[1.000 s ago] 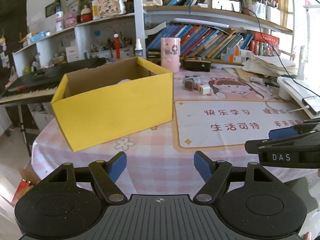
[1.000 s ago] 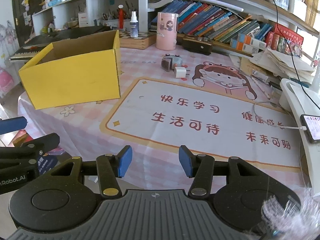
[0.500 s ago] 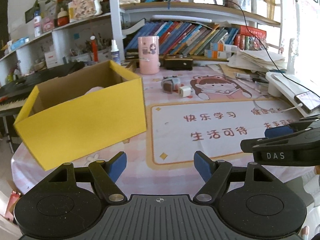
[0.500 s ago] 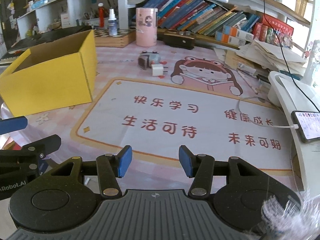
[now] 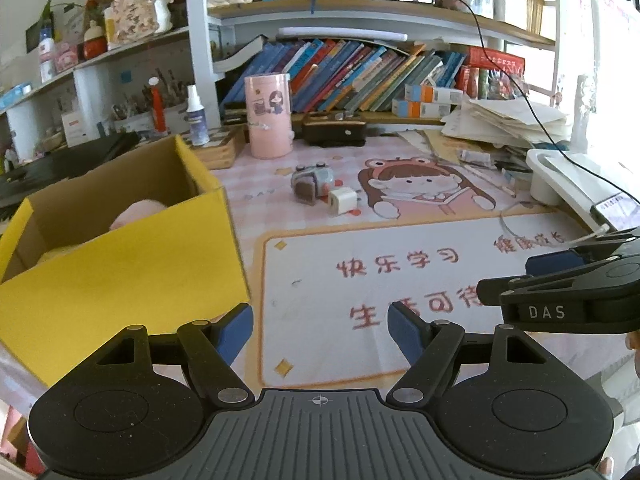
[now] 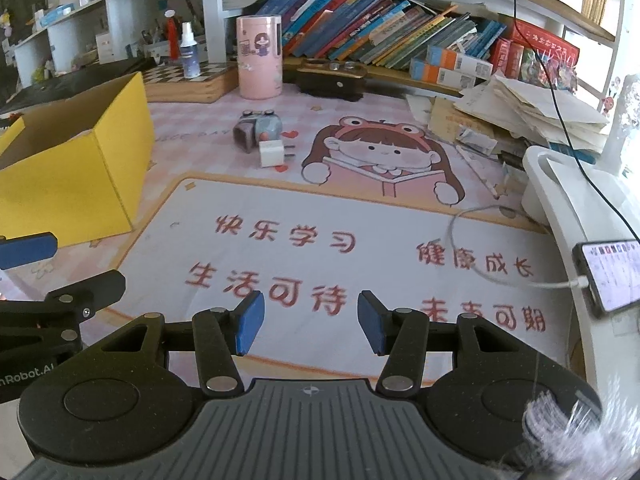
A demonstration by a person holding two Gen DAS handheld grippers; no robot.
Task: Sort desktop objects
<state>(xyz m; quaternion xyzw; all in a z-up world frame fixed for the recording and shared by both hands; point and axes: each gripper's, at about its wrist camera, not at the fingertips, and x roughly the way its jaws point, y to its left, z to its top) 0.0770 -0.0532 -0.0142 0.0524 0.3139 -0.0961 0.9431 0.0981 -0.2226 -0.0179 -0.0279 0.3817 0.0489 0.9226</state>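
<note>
Here a pink checked table with a printed mat fronts bookshelves. Both the left gripper and right gripper gape empty. White charger lies beside the yellow box.

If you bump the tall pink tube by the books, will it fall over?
Probably. The pink tube stands upright and is taller than wide, so a high push could tip it. Being round, it would likely roll afterwards. It looks like a light container, though its contents cannot be seen.
</note>
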